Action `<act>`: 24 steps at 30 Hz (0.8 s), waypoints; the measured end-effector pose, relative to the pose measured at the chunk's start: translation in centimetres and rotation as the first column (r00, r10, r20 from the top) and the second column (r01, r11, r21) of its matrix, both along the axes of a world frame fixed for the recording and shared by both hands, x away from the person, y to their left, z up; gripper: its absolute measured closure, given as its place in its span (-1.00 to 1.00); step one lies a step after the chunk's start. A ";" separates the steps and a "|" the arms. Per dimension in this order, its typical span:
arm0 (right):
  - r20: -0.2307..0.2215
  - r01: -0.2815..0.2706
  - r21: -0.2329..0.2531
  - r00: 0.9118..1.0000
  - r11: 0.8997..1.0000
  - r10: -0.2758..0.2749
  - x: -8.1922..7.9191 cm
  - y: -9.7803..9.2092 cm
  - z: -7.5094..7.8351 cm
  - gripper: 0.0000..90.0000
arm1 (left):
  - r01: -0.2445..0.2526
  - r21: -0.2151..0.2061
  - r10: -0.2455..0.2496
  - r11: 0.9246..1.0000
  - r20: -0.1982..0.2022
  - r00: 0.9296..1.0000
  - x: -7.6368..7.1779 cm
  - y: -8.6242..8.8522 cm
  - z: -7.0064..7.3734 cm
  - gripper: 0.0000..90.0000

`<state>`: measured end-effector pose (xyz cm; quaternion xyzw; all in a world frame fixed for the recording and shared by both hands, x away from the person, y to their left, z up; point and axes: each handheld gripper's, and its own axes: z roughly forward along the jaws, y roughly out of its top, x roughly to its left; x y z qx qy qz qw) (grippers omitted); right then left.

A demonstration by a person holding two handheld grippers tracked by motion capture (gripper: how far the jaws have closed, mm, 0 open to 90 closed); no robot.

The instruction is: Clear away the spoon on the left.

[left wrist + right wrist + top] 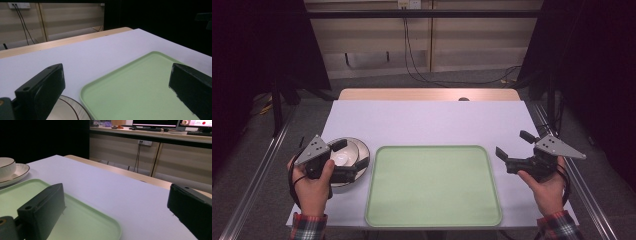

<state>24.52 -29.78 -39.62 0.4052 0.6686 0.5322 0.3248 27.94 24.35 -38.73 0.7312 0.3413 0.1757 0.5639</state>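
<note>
Your left gripper (346, 159) hung over the left edge of the desk (427, 120), right above the plate (362, 150) and the small white bowl (342, 159) sitting in it; its fingers (42, 90) stood wide apart with nothing between them. From the left gripper view, those fingers framed the near left corner of the green tray (140, 87), with the plate's rim (67, 110) just beneath the left finger. Your right gripper (516, 147) hovered by the right edge of the desk, just beside the tray's (432, 185) right rim and clear of it, and its fingers (42, 207) were also spread wide and empty. The tray lay flat in the middle of the desk toward the near edge, bare on top. The plate rested just beside the tray's left rim, near its far left corner; whether the two touched, I couldn't tell. In the right gripper view the bowl (6, 167) and plate (17, 173) showed at the far side of the tray (82, 222), the bowl upright on the plate. Your left hand (314, 187) and right hand (548, 187) each gripped a handle near the desk's near corners, plaid sleeves (557, 226) at the edge.
</note>
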 end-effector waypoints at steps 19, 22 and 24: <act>-0.009 -0.023 -0.019 1.000 1.000 0.023 0.4 0.6 -0.5 -0.97 | -0.080 -0.003 0.078 0.997 -0.201 0.976 0.4 1.1 0.6 -1.00; -0.011 -0.024 -0.021 1.000 0.999 0.024 0.4 0.5 -0.5 -0.97 | -0.096 -0.016 0.090 0.995 -0.223 0.971 0.4 1.4 0.8 -1.00; -0.009 -0.024 -0.026 1.000 0.999 0.024 0.5 0.5 -0.6 -0.97 | -0.093 -0.005 0.089 0.996 -0.225 0.970 0.3 1.6 0.9 -0.99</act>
